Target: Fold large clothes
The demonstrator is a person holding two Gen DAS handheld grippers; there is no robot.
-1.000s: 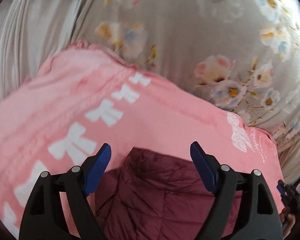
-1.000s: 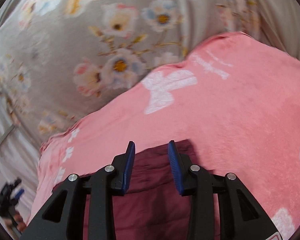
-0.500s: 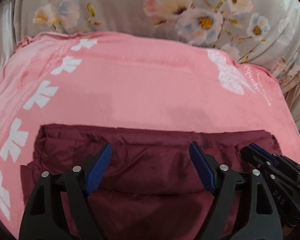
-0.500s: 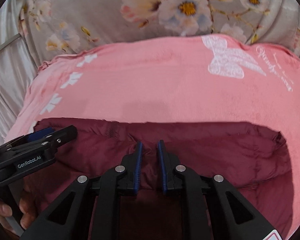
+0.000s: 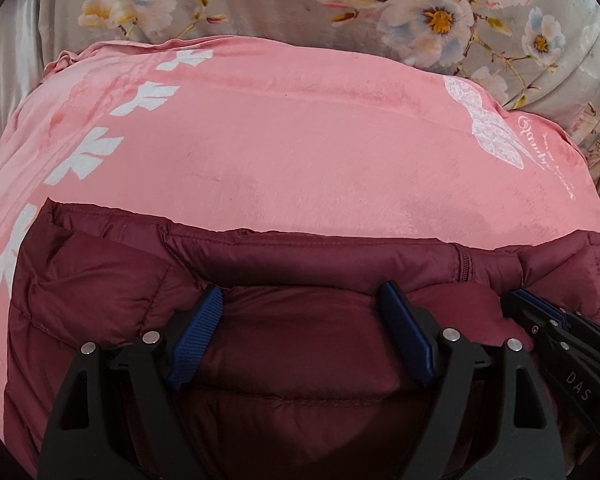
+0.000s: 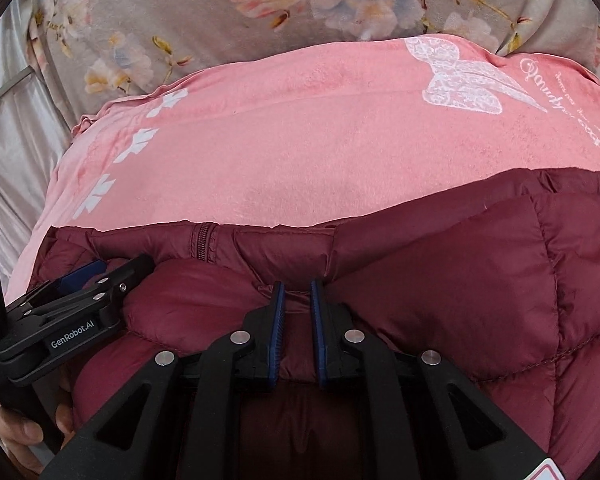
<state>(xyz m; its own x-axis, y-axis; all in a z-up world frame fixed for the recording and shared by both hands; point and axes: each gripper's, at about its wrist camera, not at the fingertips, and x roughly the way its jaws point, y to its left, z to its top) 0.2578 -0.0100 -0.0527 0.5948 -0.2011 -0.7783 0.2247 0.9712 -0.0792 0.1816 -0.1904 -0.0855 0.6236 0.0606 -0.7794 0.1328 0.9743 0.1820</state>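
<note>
My right gripper [image 6: 298, 286] has just been closing and now pinches a fold of the maroon quilted puffer jacket [image 5: 308, 252], which lies on the pink plush blanket with white bows [image 5: 300, 140]. My left gripper [image 5: 302, 294] is spread wide, its blue pads [image 5: 196, 336] resting against the jacket without clamping it.

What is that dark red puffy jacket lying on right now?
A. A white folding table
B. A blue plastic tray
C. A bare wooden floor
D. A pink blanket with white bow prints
D: the dark red puffy jacket rests on a pink blanket printed with white bows, which itself lies over a grey floral bedcover.
</note>
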